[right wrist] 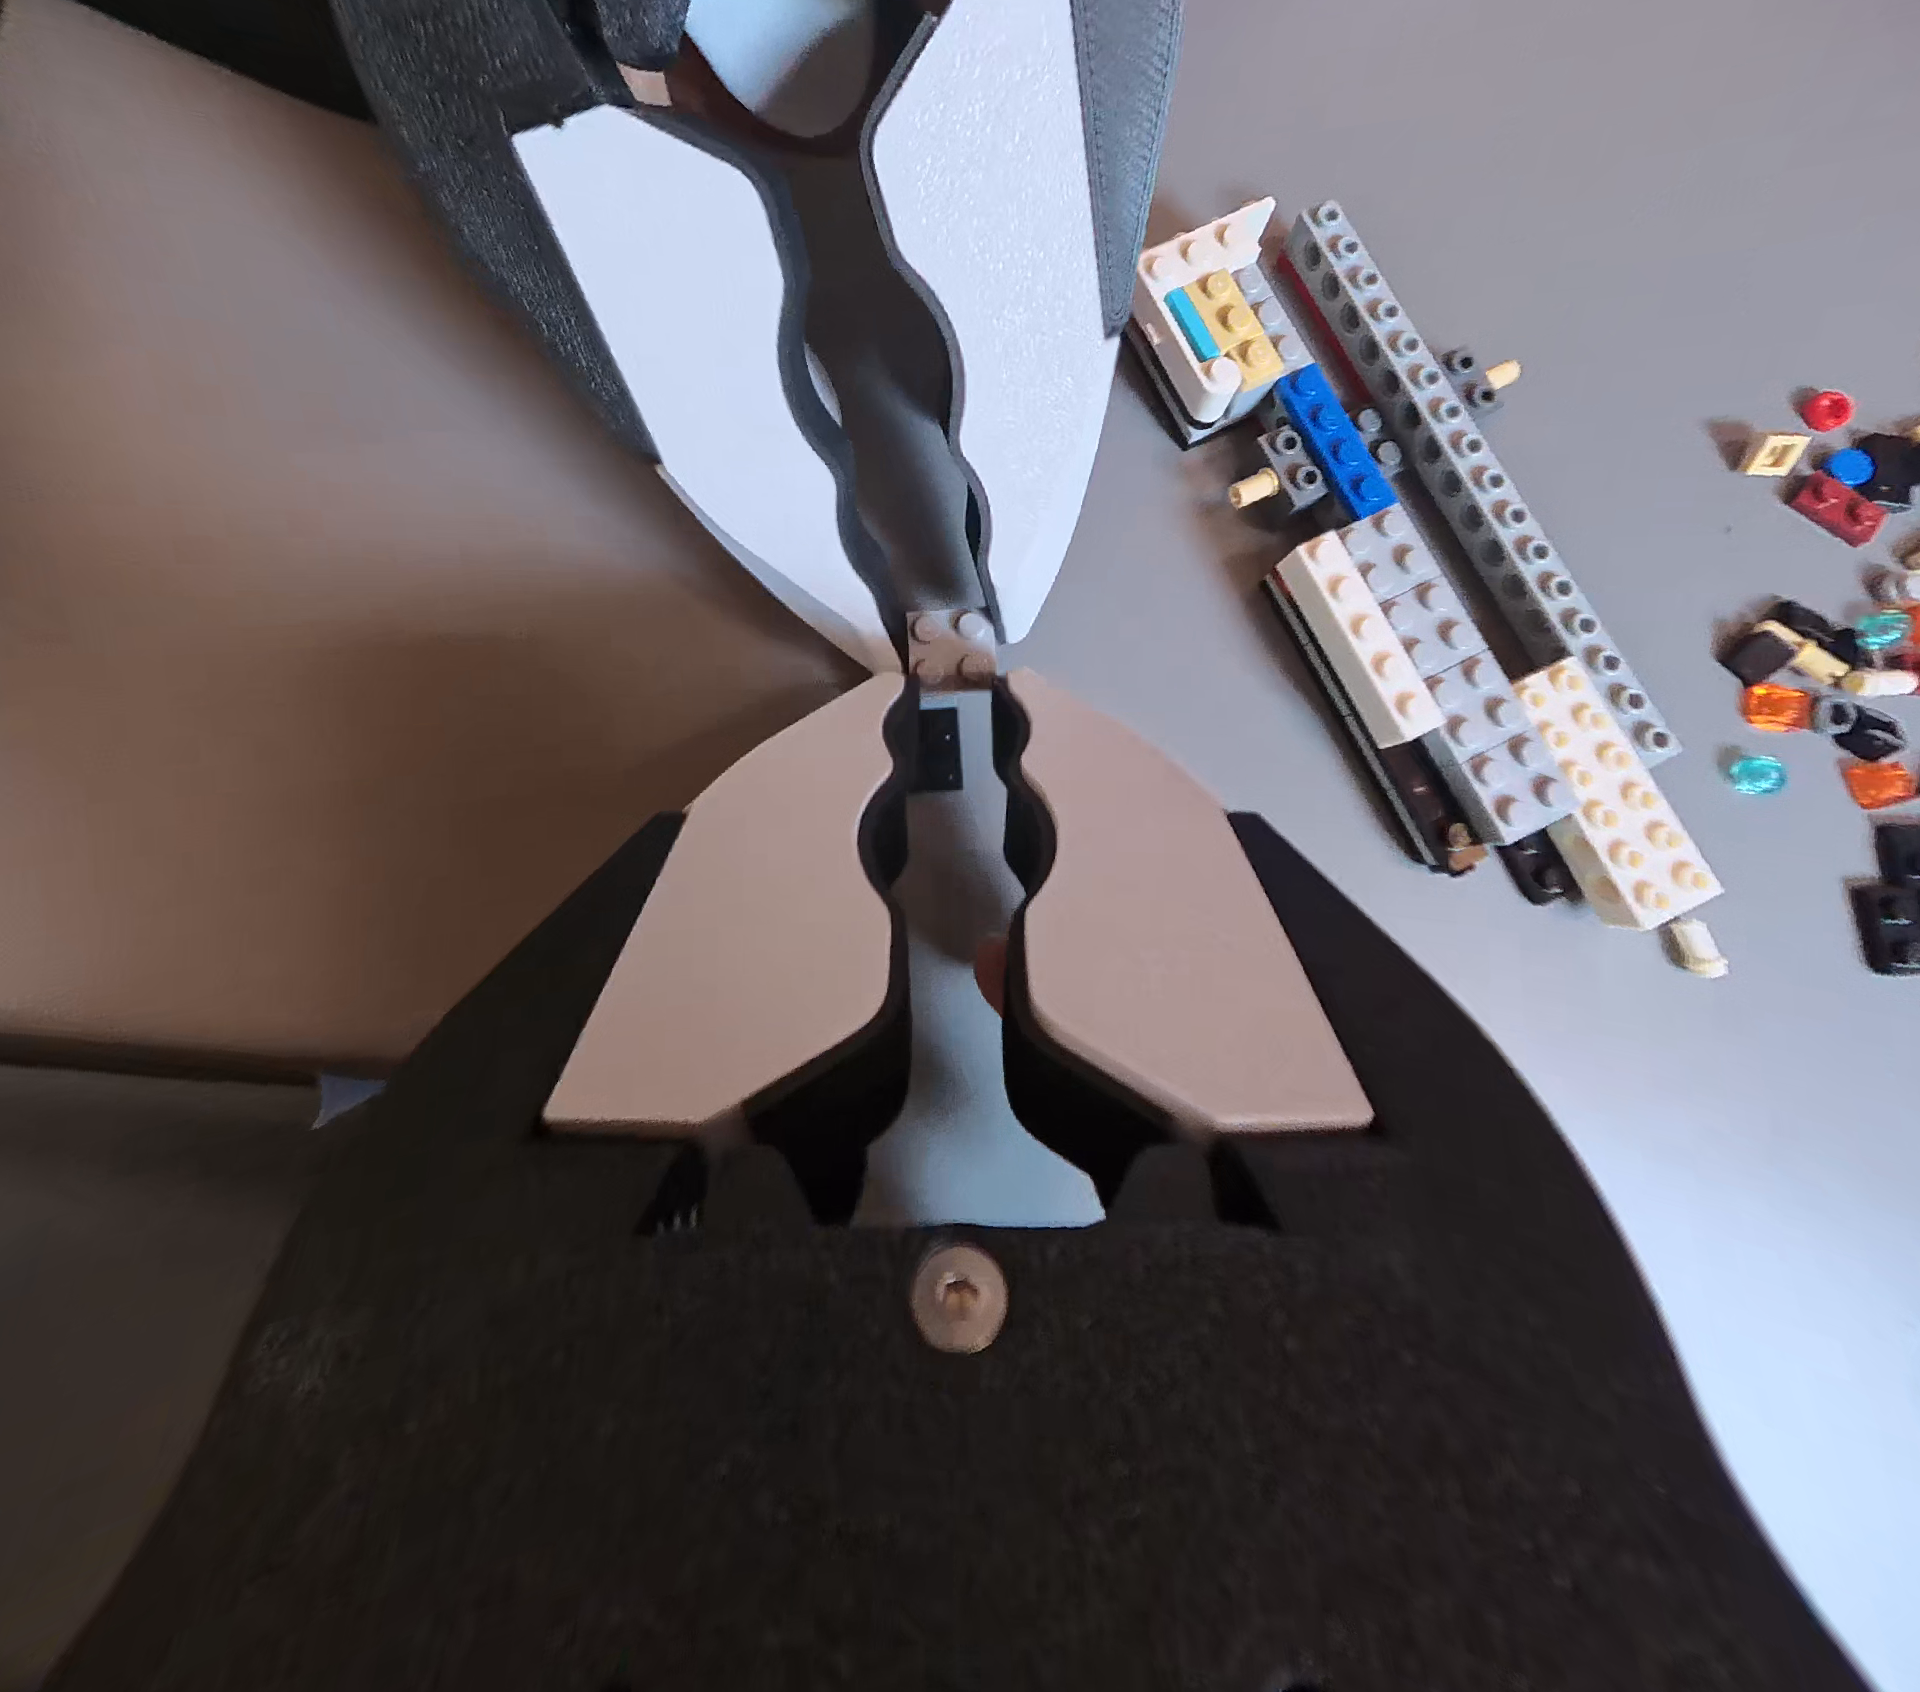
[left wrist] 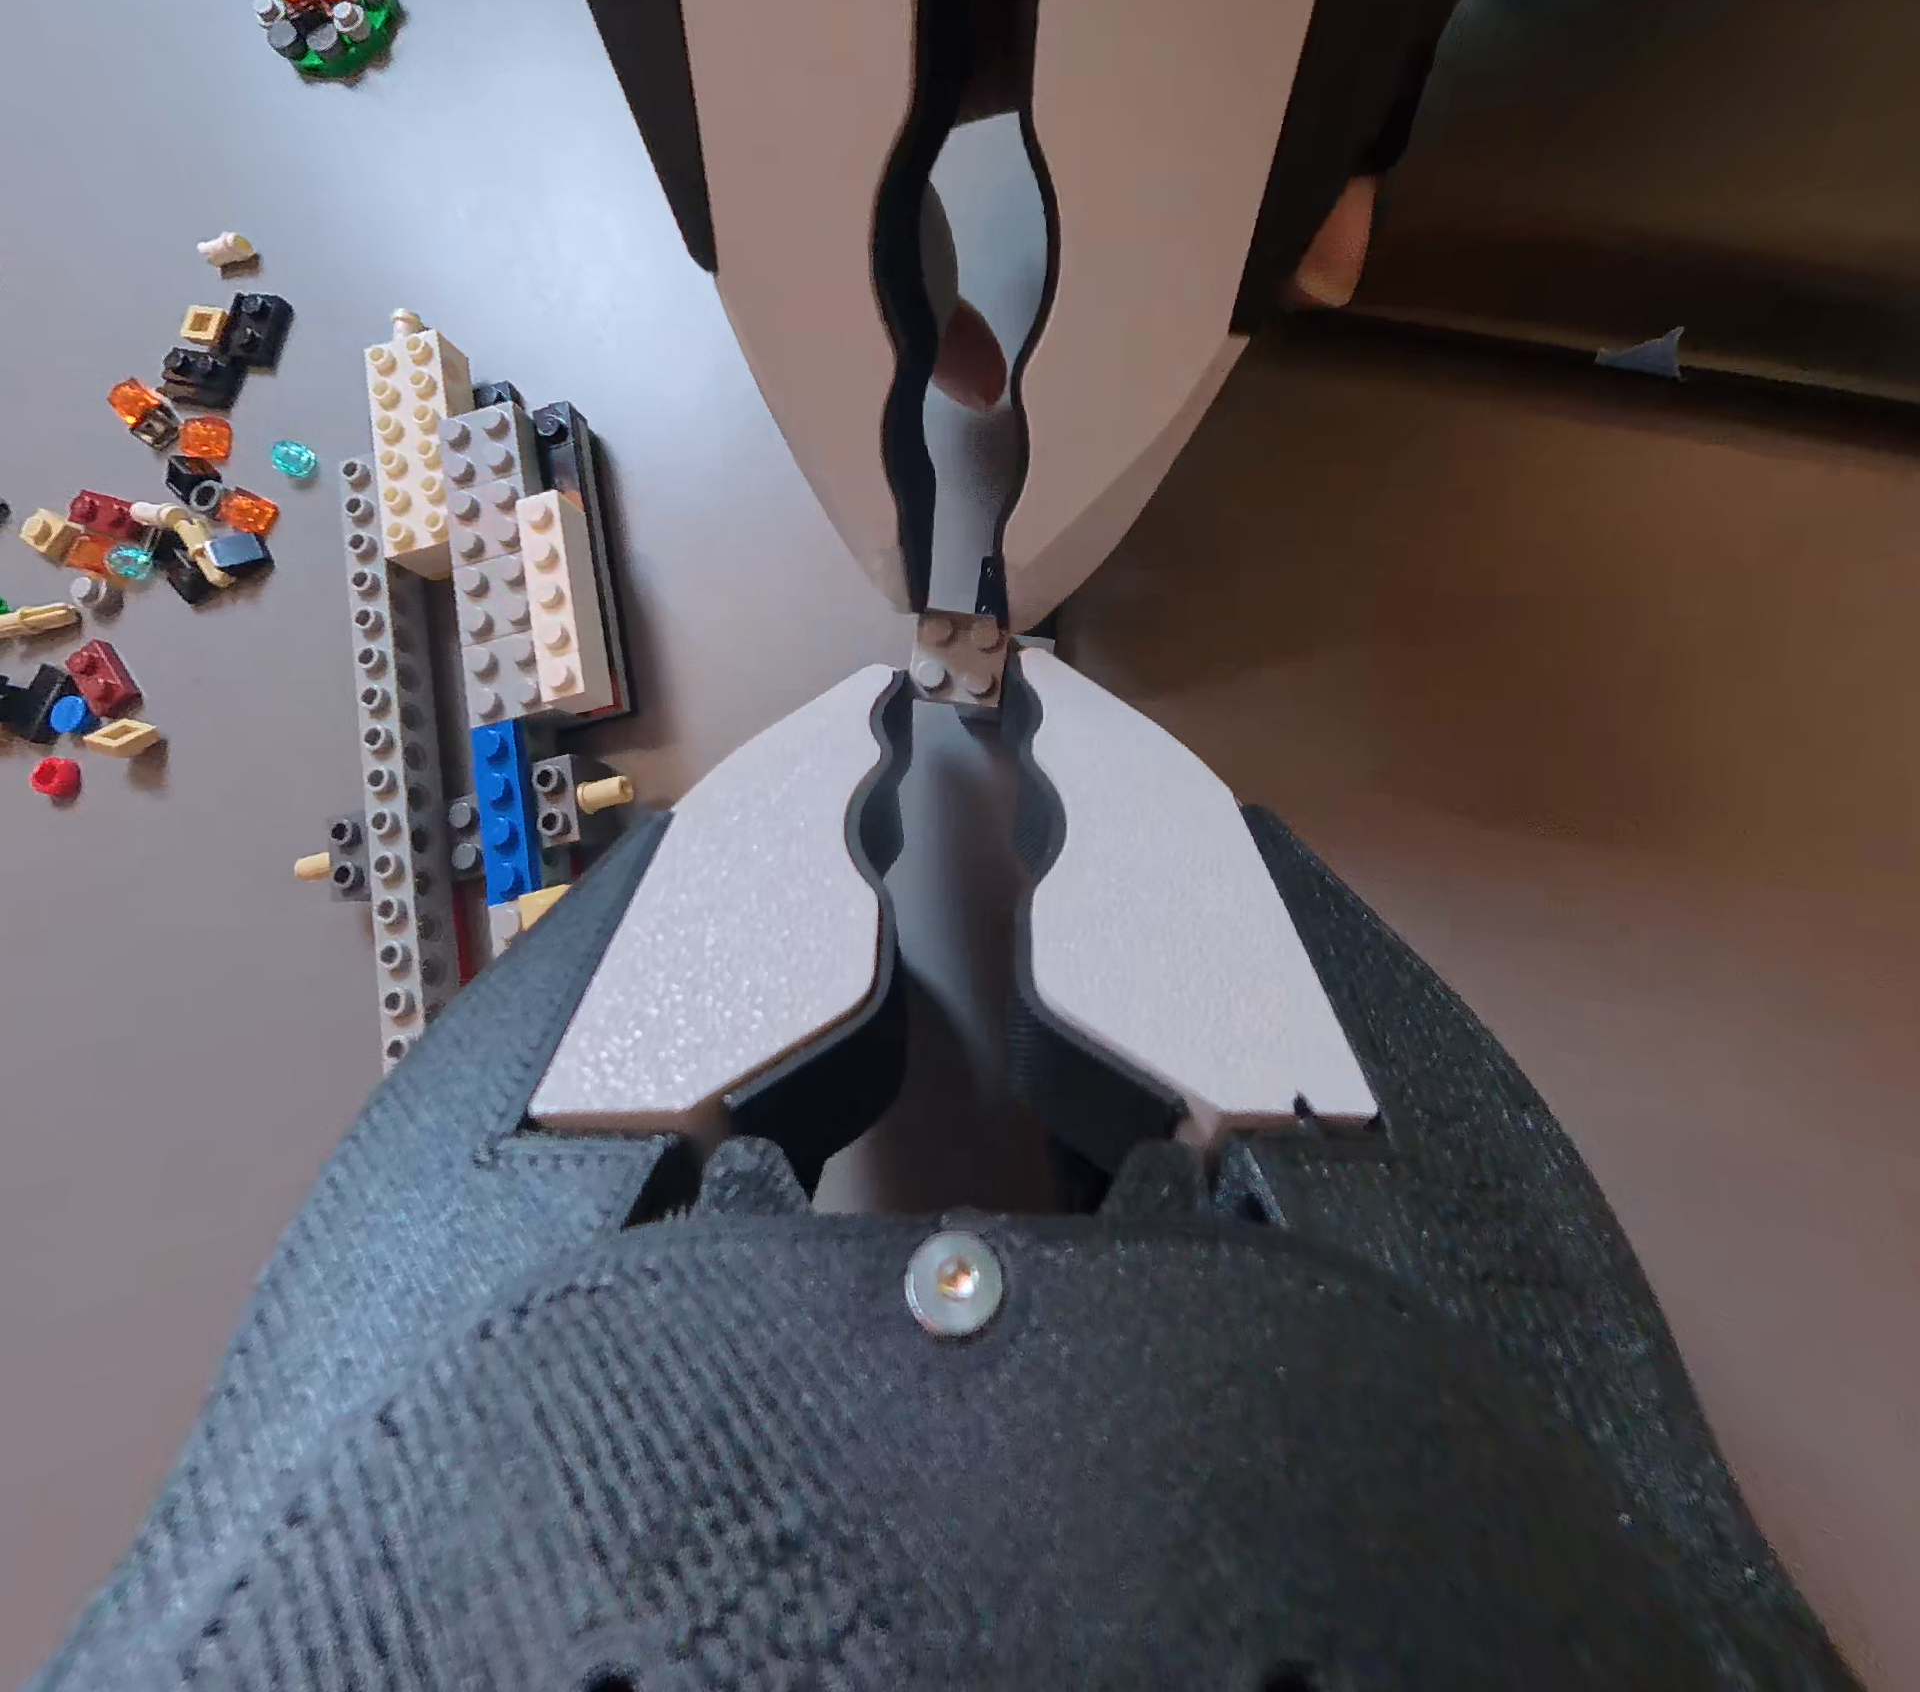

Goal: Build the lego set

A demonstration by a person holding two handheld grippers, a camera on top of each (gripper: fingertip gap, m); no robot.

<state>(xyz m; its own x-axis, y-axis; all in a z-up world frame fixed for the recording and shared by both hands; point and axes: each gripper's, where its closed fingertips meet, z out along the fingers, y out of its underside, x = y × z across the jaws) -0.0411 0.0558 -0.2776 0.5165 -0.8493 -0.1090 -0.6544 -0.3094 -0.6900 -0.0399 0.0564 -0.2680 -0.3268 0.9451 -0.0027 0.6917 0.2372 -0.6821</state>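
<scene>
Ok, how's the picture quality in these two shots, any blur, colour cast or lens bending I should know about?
Left wrist view: the grey 2x2 plate between both grippers is fairly sharp, the right background is smeared, and the wide lens bows the long grey beam. Right wrist view: the table looks bluish on the right and warm brown on the left, and the loose pieces at the right edge are soft.
</scene>
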